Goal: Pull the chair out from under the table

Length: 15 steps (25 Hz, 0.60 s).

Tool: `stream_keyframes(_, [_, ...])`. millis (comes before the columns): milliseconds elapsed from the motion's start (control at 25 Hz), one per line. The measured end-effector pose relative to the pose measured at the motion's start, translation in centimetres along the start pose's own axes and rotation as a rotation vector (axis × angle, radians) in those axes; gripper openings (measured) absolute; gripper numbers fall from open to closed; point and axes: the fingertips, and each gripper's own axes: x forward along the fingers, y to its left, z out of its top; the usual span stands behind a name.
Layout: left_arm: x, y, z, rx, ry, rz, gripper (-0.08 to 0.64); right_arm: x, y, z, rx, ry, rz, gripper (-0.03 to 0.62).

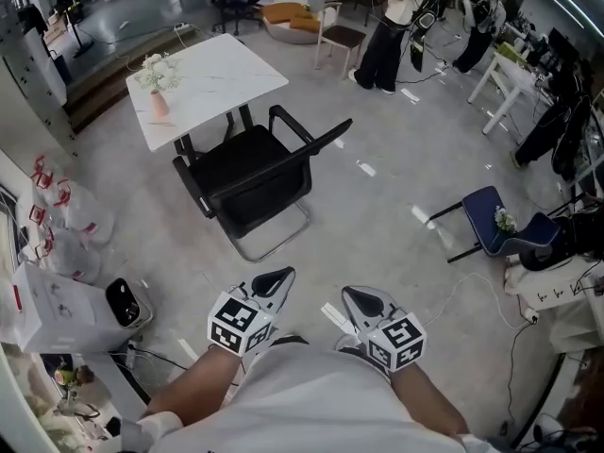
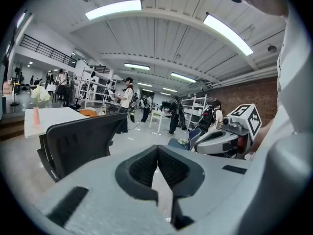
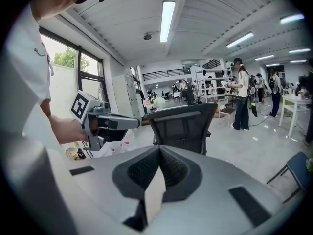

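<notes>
Your left gripper (image 1: 277,278) and right gripper (image 1: 360,297) are both clenched on nothing. Each carries a cube of black-and-white square markers, and both are held well apart from the white table (image 1: 222,69). The black mesh-backed armchair (image 1: 250,182) stands just beside that table's near edge, backrest toward you. A pink vase (image 1: 159,103) of white flowers sits on the table.

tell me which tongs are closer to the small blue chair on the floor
Right. In the head view the right tongs are left of and below the blue chair, apart from it. The left tongs are farther left, on the far side of the right ones.
</notes>
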Motion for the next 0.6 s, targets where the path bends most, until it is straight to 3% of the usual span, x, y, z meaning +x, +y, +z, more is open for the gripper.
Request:
stream_keyframes(320, [2.5, 3.9, 0.7, -0.028, -0.016, 0.079, 0.008, 4.9, -3.2, 2.5, -0.032, 0.014, 0.093, 0.005])
stream_keyframes(600, [7.3, 8.6, 3.1, -0.052, -0.046, 0.224, 0.008, 11.2, -9.3, 6.6, -0.114, 0.018, 0.256, 0.006])
